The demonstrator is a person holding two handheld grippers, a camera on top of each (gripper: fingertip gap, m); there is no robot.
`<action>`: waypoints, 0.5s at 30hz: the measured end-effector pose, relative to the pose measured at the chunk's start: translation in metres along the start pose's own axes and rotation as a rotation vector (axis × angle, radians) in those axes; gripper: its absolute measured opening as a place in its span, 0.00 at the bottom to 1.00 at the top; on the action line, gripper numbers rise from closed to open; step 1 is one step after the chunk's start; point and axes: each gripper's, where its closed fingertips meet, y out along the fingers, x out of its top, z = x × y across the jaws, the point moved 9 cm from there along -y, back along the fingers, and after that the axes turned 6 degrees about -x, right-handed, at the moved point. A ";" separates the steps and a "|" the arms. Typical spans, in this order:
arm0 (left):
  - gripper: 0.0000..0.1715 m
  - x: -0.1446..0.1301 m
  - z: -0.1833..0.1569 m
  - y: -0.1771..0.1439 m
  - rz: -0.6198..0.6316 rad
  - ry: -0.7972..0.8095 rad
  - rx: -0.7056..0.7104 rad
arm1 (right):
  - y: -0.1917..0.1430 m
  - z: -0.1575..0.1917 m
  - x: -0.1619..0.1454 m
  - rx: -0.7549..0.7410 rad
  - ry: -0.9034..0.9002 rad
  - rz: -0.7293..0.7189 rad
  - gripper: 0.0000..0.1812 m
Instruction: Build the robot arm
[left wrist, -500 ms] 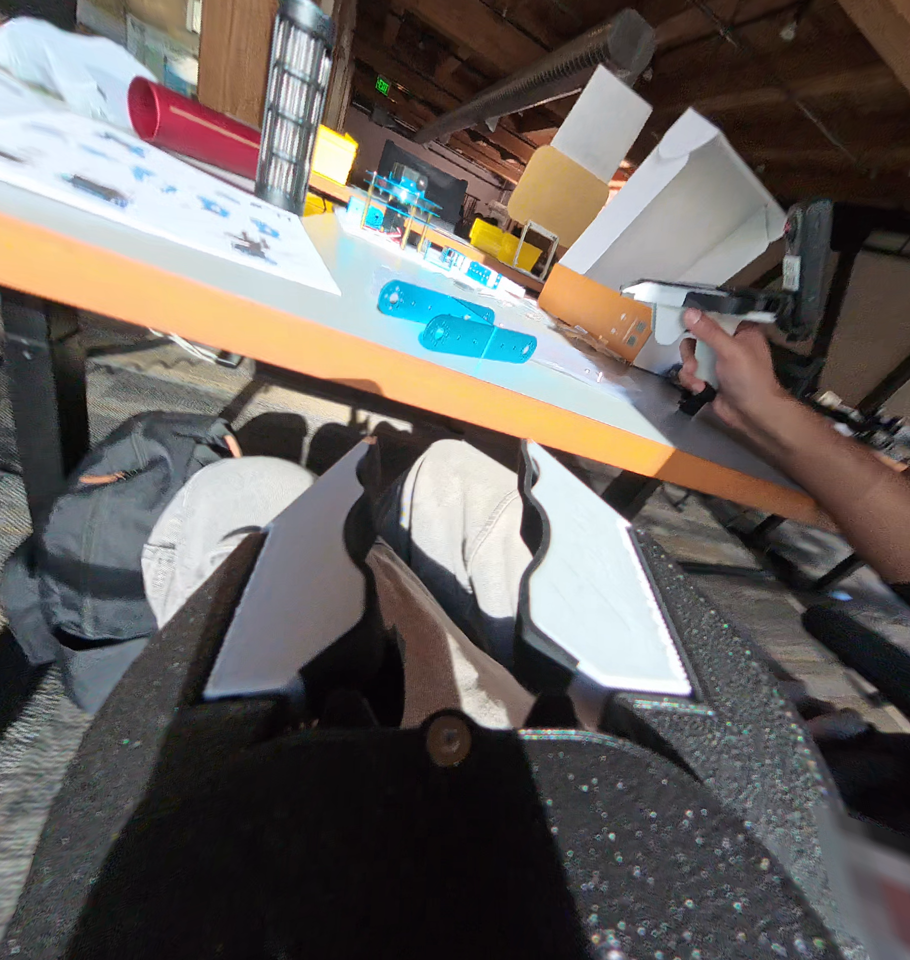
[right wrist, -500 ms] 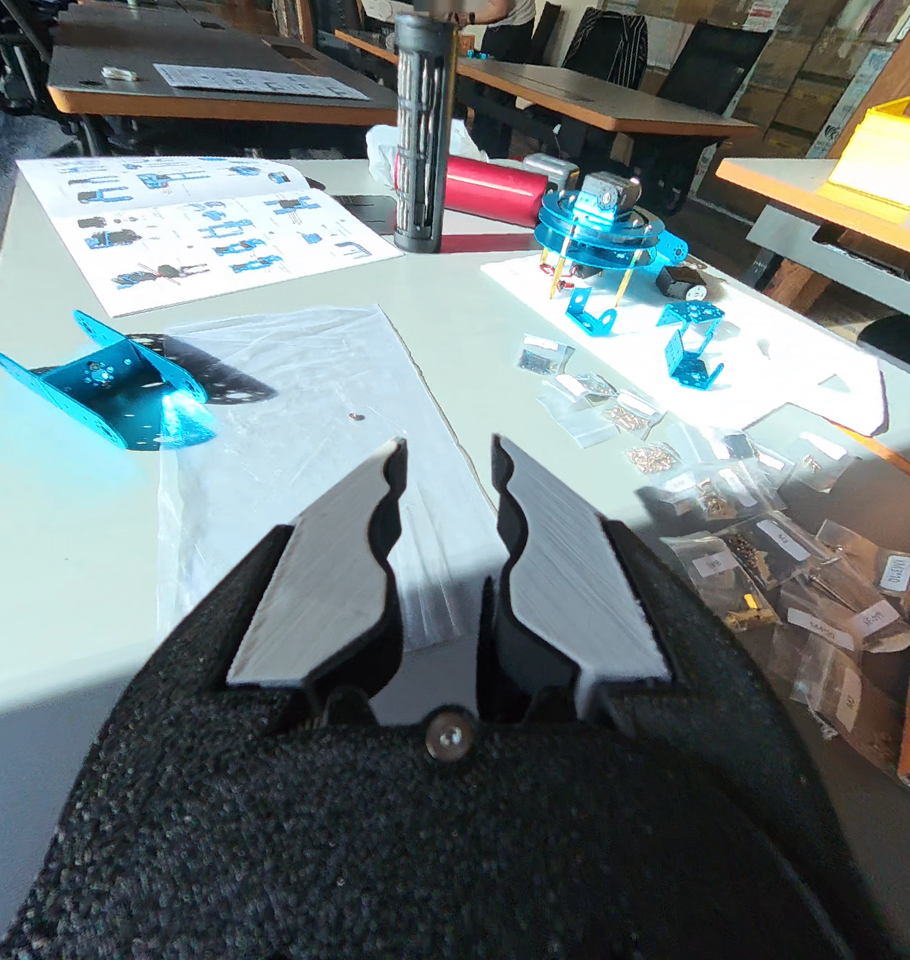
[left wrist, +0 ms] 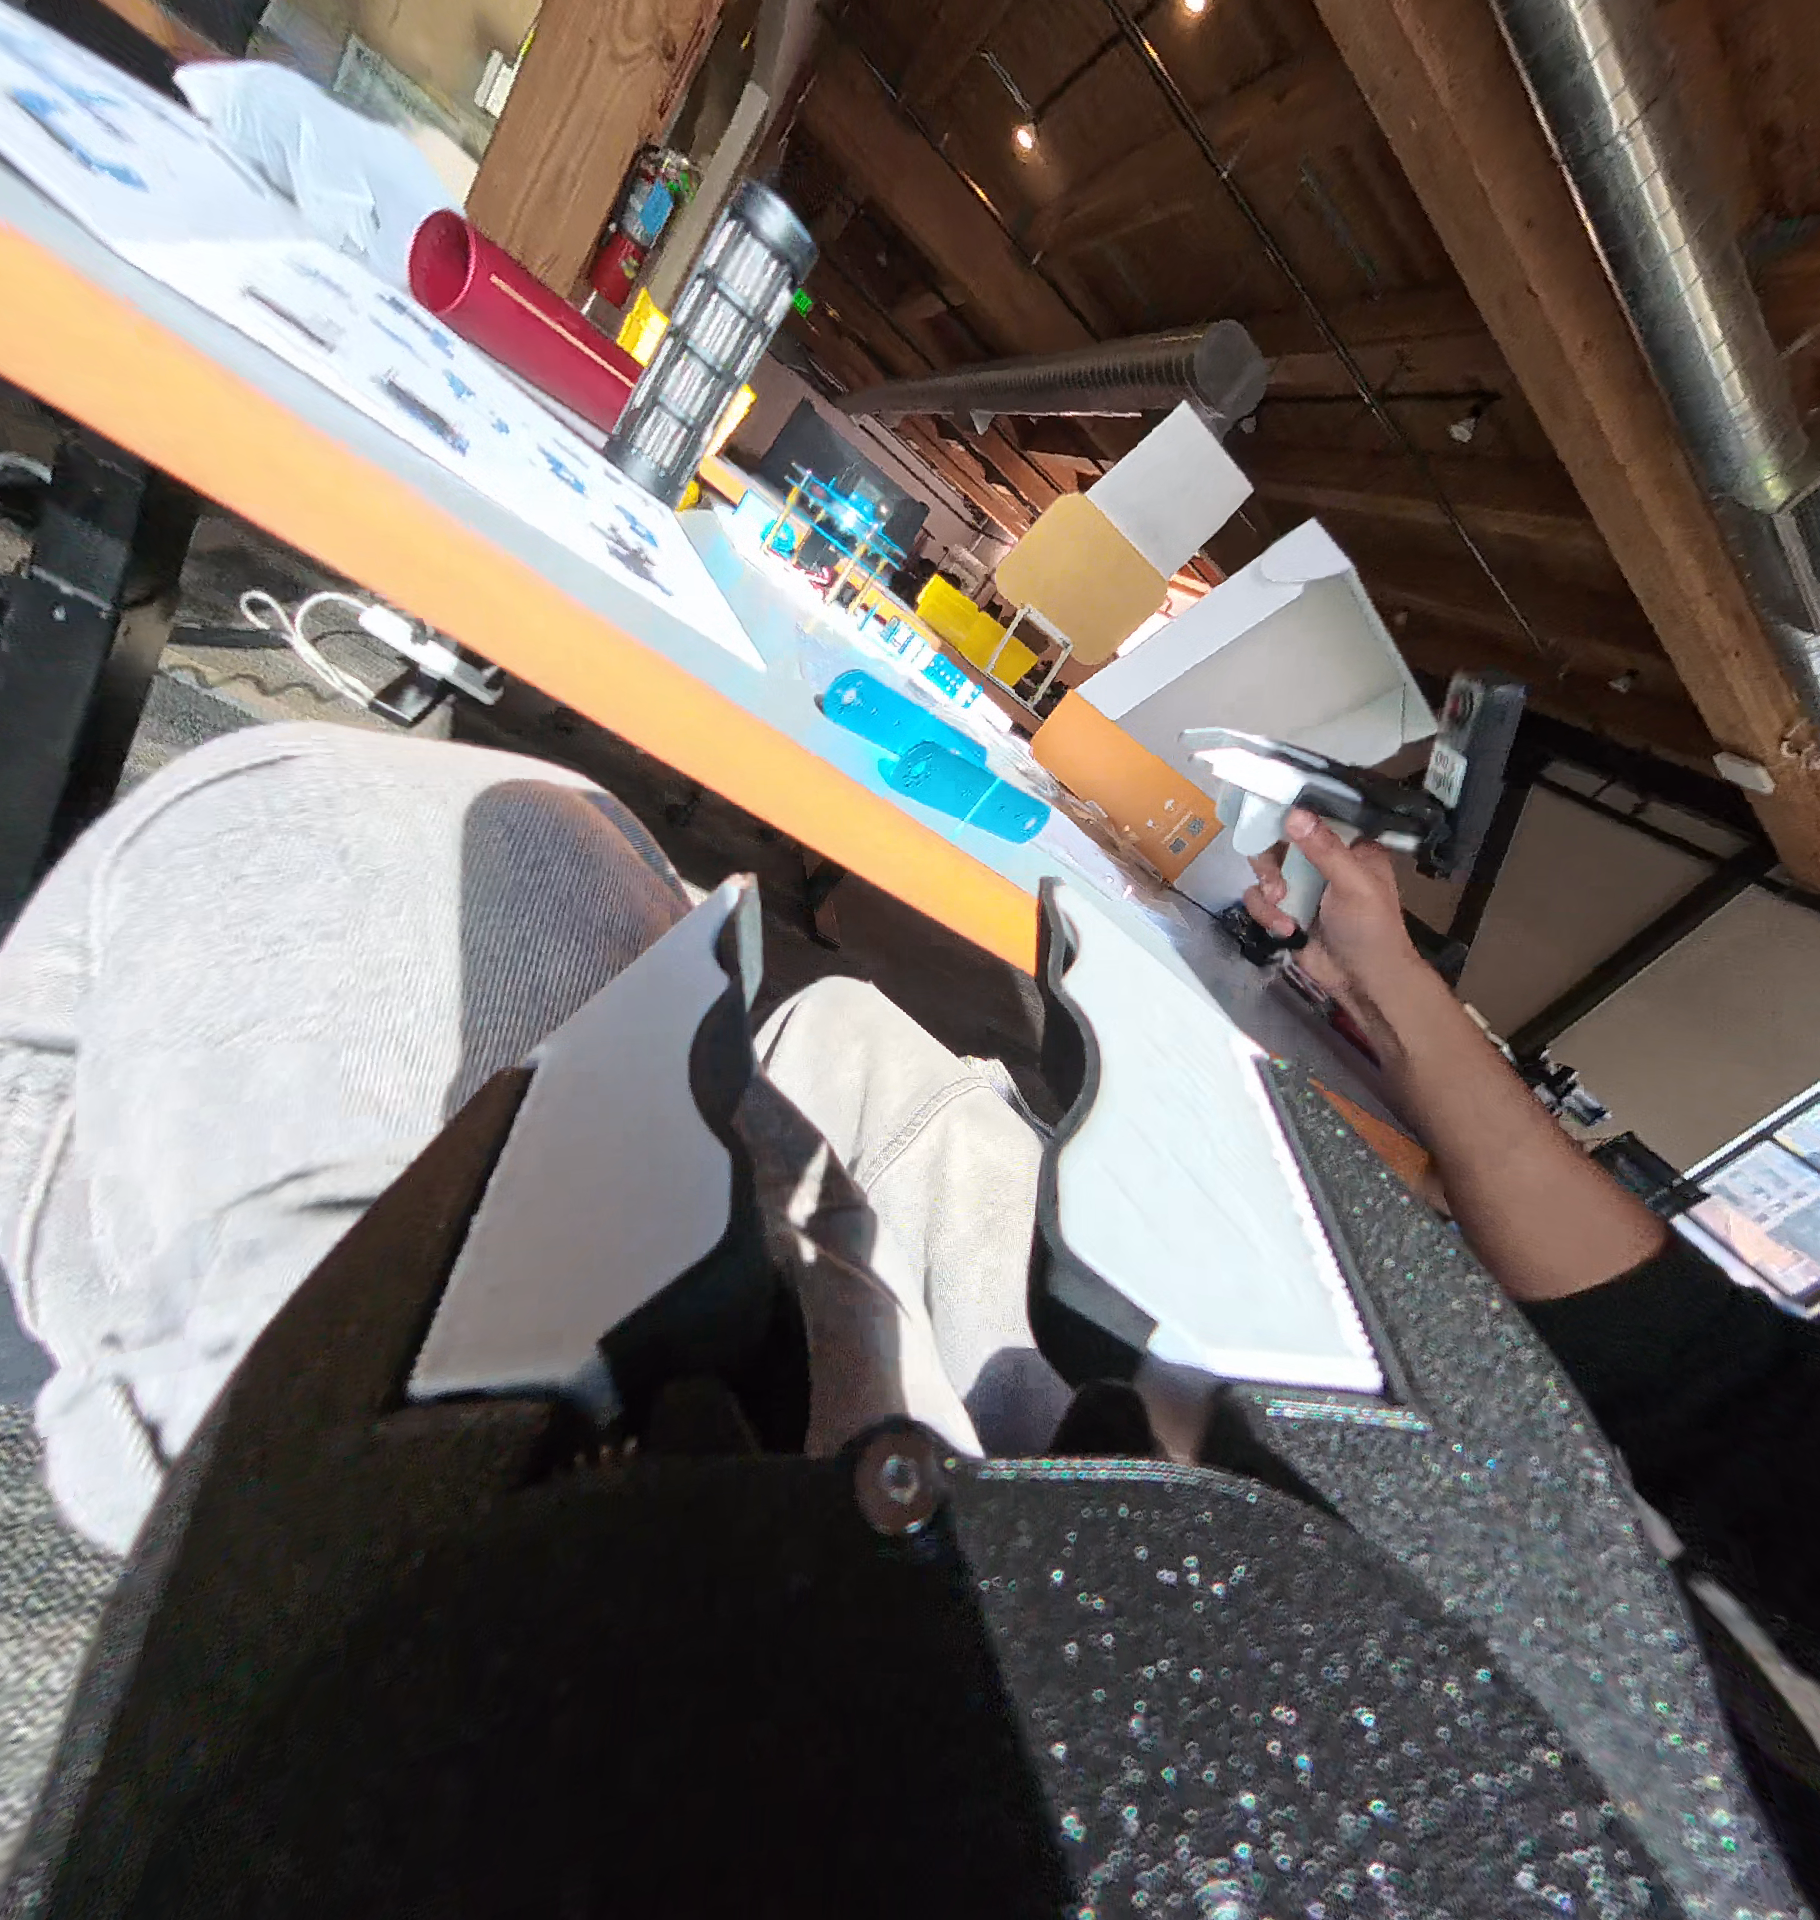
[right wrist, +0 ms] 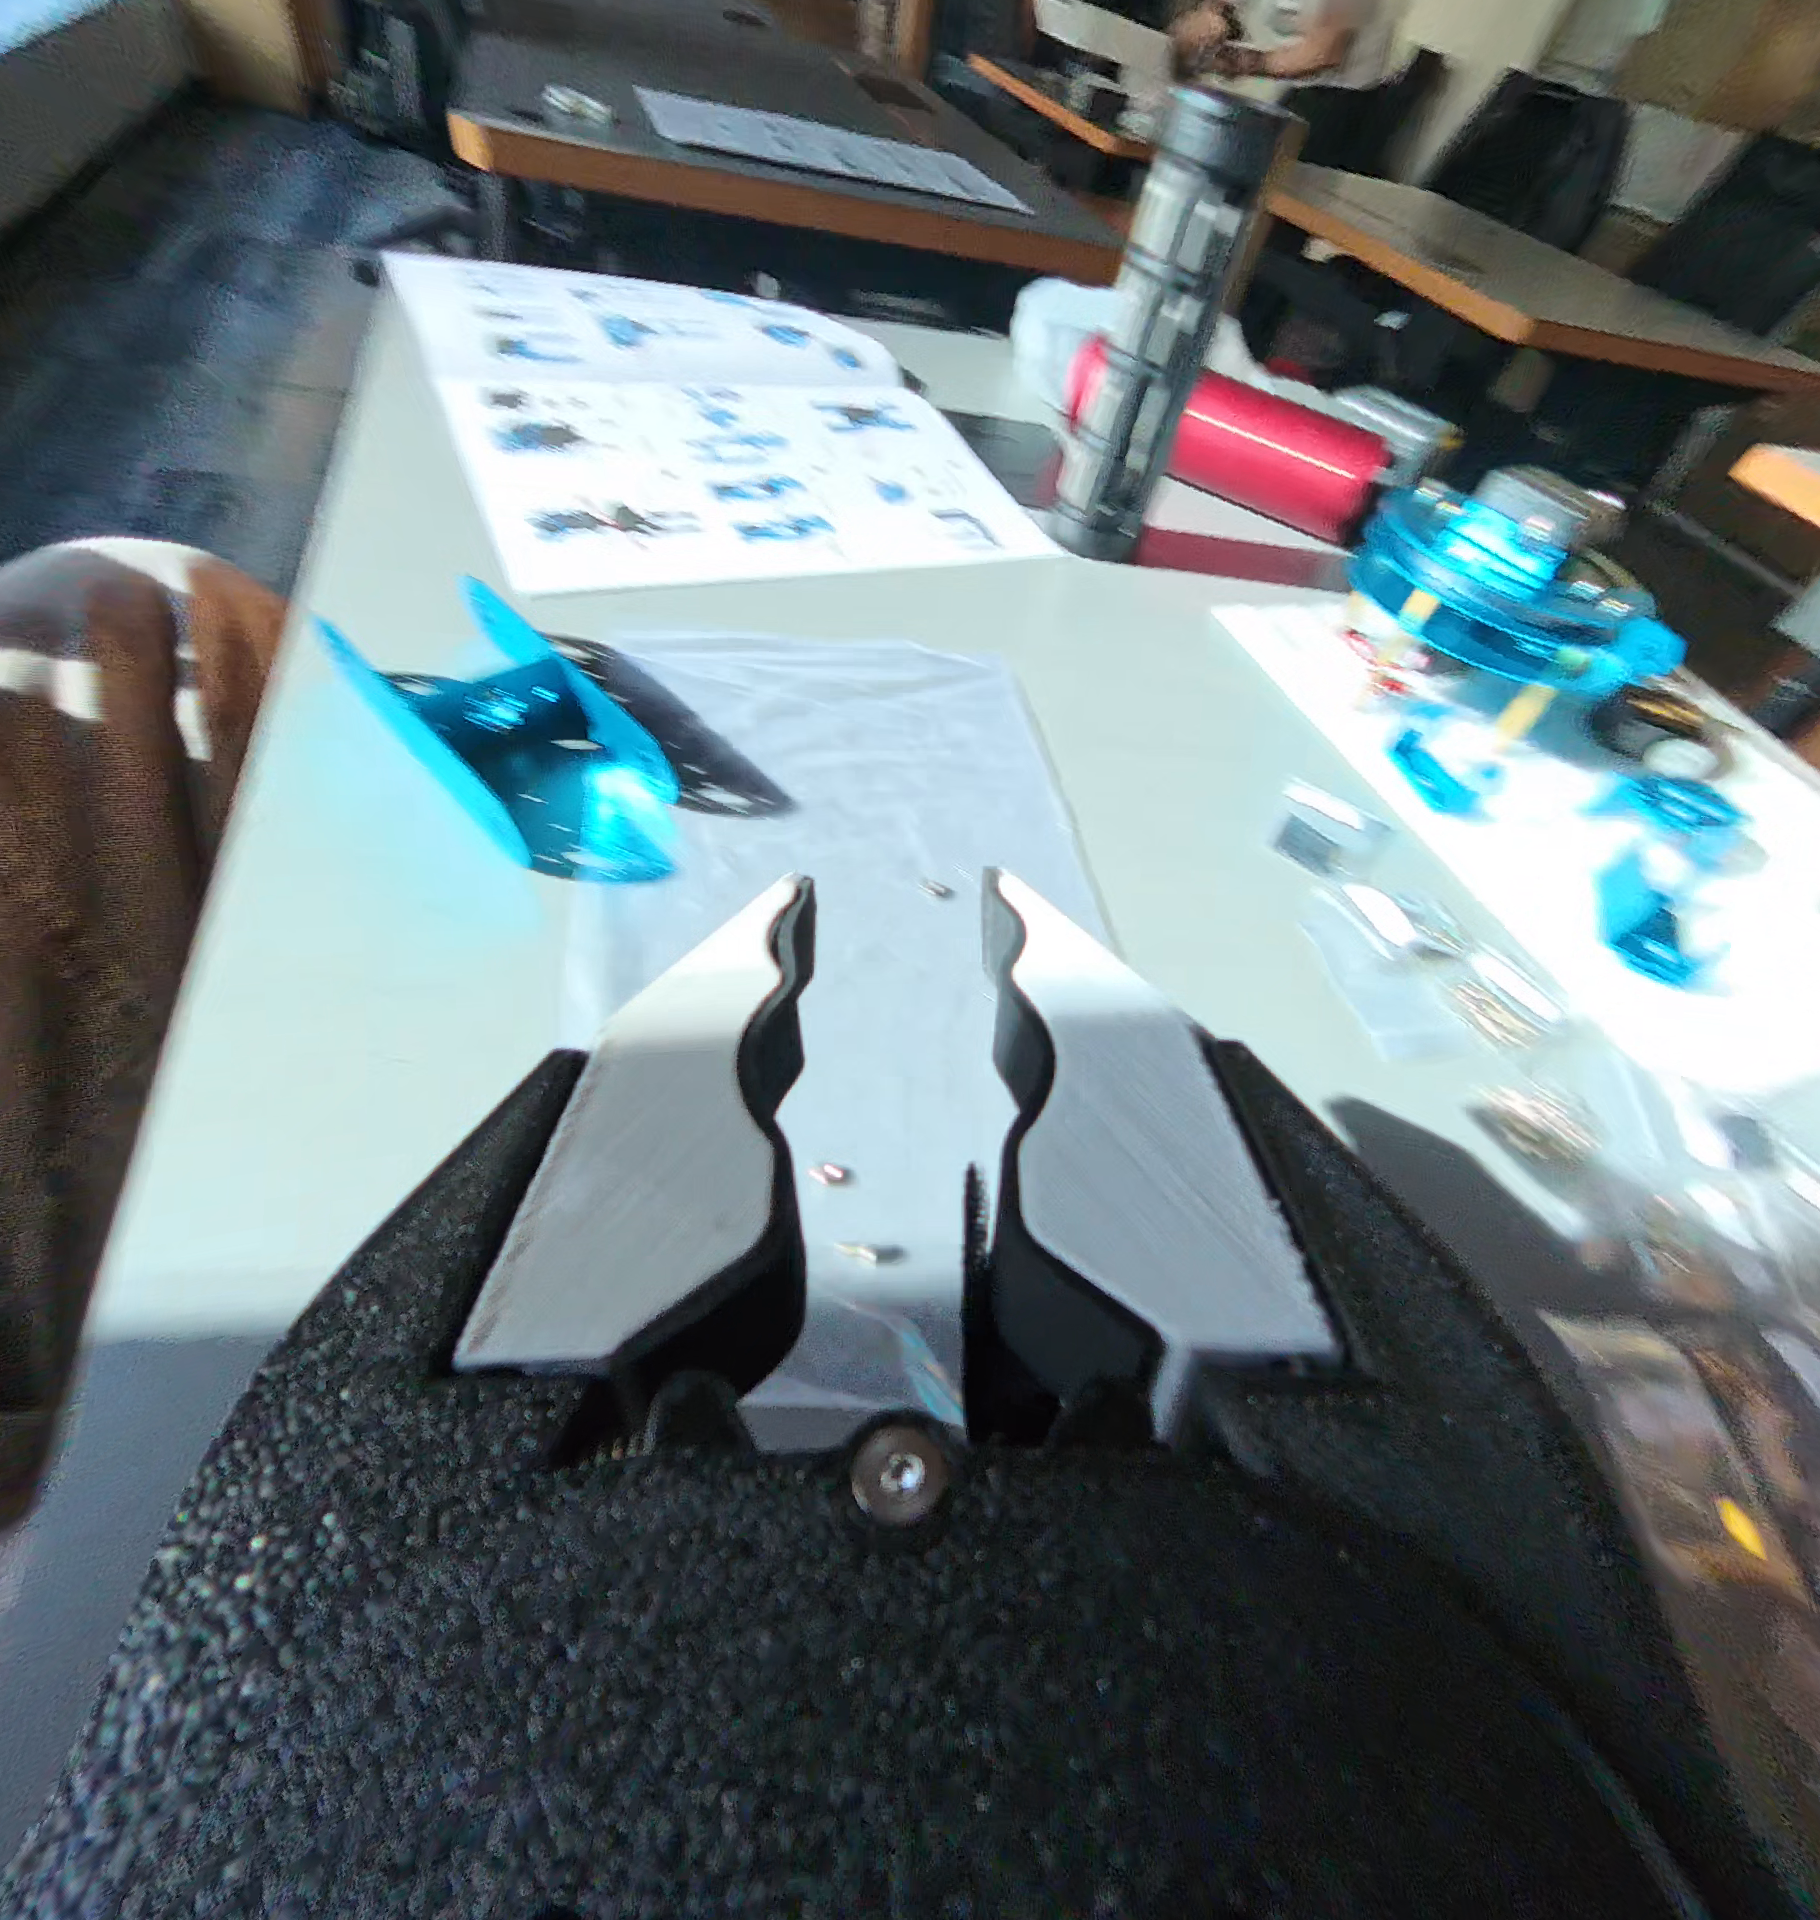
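Note:
My right gripper [right wrist: 898,883] is open and empty, low over a clear plastic sheet [right wrist: 885,748] on the grey table [right wrist: 366,987]. Three small screws lie on the sheet: one [right wrist: 932,886] at the fingertips and two [right wrist: 833,1172] between the fingers. A blue metal bracket [right wrist: 532,748] lies just ahead to the left. My left gripper [left wrist: 895,914] is open and empty below the table's orange edge [left wrist: 470,582], above a person's lap in beige trousers [left wrist: 262,987]. In the left wrist view a hand holds the right gripper [left wrist: 1301,790] over the table, beyond the blue bracket [left wrist: 927,758].
An instruction sheet [right wrist: 698,457], a black mesh cylinder [right wrist: 1166,343] and a red tube [right wrist: 1270,457] stand at the back. A blue round assembly [right wrist: 1488,603], blue brackets and several small hardware bags [right wrist: 1488,997] lie right. An orange and white box [left wrist: 1249,665] stands beyond. A blurred brown shape [right wrist: 54,883] fills the left edge. The blue round assembly [right wrist: 1488,603] sits 35 centimeters or so from the ends of my right fingers.
My right gripper has swung left and forward, so the bracket is nearer and screws lie between its fingers. My left gripper has rolled and shifted over the lap. Both stay open.

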 end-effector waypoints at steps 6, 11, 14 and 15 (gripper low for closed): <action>0.23 0.009 -0.042 0.006 0.085 0.188 0.077 | 0.077 0.078 0.056 0.407 -0.246 0.236 0.24; 0.24 -0.001 -0.074 0.037 0.138 0.177 0.087 | 0.153 0.100 0.056 0.620 -0.434 0.540 0.24; 0.27 -0.017 -0.078 0.074 0.215 0.125 0.046 | 0.184 0.097 0.047 0.674 -0.509 0.659 0.19; 0.28 -0.023 -0.077 0.087 0.235 0.106 0.042 | 0.191 0.097 0.043 0.694 -0.530 0.691 0.16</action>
